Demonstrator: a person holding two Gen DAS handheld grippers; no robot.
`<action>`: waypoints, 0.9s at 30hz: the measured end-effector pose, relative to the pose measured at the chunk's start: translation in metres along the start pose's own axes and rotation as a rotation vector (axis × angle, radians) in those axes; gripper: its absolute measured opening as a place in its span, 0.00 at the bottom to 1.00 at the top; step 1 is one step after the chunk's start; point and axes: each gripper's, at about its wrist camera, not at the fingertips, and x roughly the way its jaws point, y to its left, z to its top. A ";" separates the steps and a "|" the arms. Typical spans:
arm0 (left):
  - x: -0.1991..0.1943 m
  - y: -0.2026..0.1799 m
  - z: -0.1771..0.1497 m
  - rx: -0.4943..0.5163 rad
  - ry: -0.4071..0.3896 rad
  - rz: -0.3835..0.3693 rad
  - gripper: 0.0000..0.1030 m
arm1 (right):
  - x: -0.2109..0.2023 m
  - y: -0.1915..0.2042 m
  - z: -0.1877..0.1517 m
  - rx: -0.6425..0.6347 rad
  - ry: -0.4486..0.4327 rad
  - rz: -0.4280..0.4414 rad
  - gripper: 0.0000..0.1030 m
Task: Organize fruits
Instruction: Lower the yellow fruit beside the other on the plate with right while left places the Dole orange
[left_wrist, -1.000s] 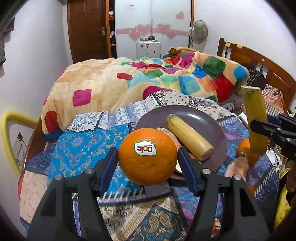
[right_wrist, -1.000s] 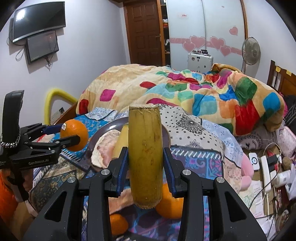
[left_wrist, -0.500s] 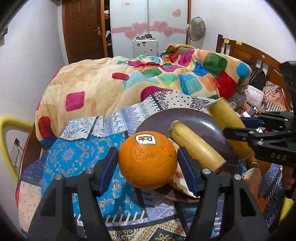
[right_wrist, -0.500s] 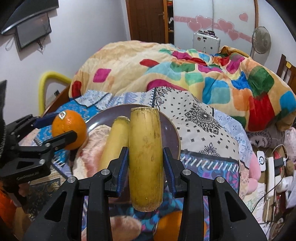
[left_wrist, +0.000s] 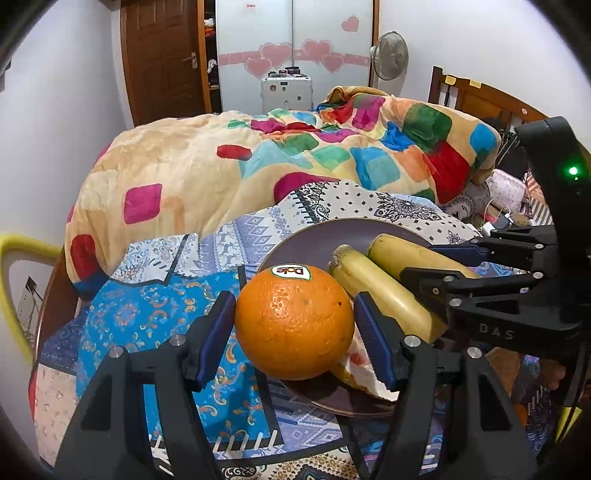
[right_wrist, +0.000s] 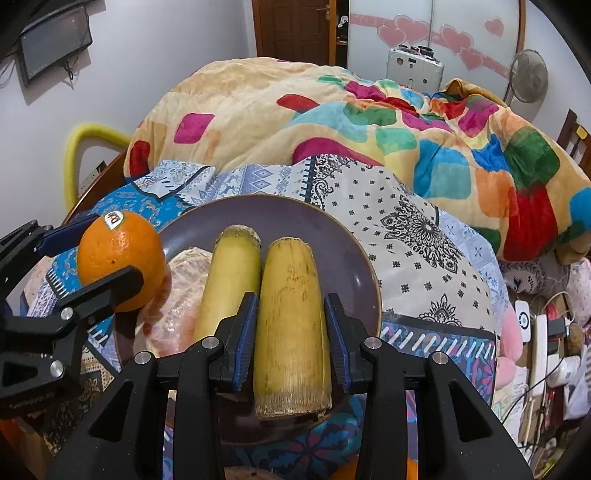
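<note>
My left gripper (left_wrist: 295, 332) is shut on an orange (left_wrist: 294, 322) with a Dole sticker, held at the near left edge of a purple plate (left_wrist: 314, 243). My right gripper (right_wrist: 290, 321) is shut on a yellow cut stalk (right_wrist: 291, 332) that lies low over the plate (right_wrist: 332, 240), beside a second stalk (right_wrist: 231, 280) resting on it. A pale pink-white fruit piece (right_wrist: 177, 295) lies on the plate's left side. The left gripper and its orange (right_wrist: 120, 264) show at the left of the right wrist view; the right gripper (left_wrist: 436, 269) shows at the right of the left wrist view.
The plate sits on a patchwork cloth (left_wrist: 155, 317) over a round table. A bed with a colourful quilt (left_wrist: 295, 155) lies behind. Another orange (right_wrist: 343, 472) peeks out below the plate. Chargers and clutter (right_wrist: 546, 332) lie to the right.
The right gripper has brought its stalk down onto the plate beside the other stalk. The left gripper has moved the orange closer to the plate's edge.
</note>
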 end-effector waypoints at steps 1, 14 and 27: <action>0.000 0.000 -0.001 -0.004 0.002 -0.003 0.64 | 0.000 0.001 0.000 -0.006 0.001 -0.007 0.33; 0.004 0.007 -0.012 -0.019 0.047 -0.009 0.67 | -0.034 0.004 -0.008 -0.041 -0.065 -0.023 0.38; -0.012 0.010 -0.018 -0.041 0.064 -0.044 0.75 | -0.078 -0.008 -0.036 -0.053 -0.189 -0.074 0.53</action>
